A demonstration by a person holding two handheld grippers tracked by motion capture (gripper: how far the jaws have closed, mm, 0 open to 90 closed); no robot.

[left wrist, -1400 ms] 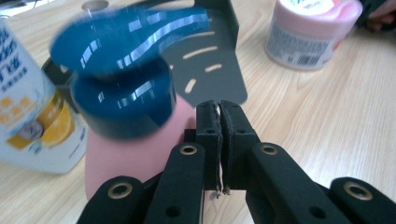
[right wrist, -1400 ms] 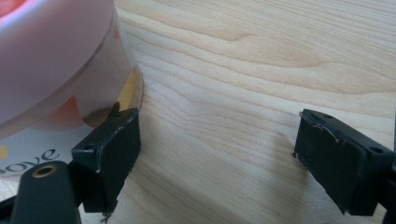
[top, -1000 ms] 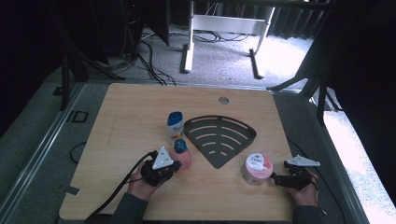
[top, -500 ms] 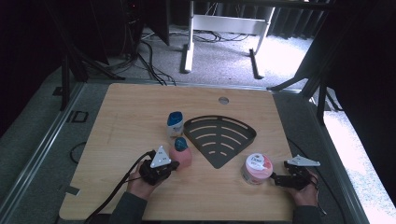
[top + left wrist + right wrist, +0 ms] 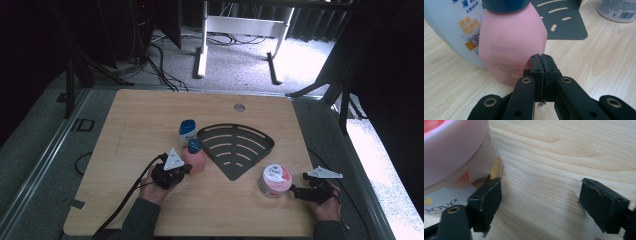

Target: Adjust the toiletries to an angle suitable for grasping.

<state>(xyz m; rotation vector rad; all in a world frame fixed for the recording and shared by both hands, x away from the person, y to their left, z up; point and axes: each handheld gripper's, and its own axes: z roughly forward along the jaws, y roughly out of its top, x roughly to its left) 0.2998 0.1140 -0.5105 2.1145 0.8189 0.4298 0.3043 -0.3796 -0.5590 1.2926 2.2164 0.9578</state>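
A light wooden desk (image 5: 125, 130) is carrying a dark slotted fan-shaped rack (image 5: 235, 148) lying flat near its middle, a pink bottle (image 5: 196, 156) standing just beside a white bottle (image 5: 187, 131) to the rack's left, and a round jar (image 5: 275, 180) sitting near the front right

The table (image 5: 135, 125) is pale wood with a clear grain and a smooth, low-sheen finish. The pink bottle (image 5: 511, 45) looks like matt plastic under a glossy dark-blue cap (image 5: 505, 3); the white bottle (image 5: 451, 27) behind it is shinier plastic. The slotted tray (image 5: 237, 145) is dark, matt metal. The jar (image 5: 456, 157) has a smooth, printed label. The left gripper (image 5: 541, 62) has matt black jaws with worn, rough pads.
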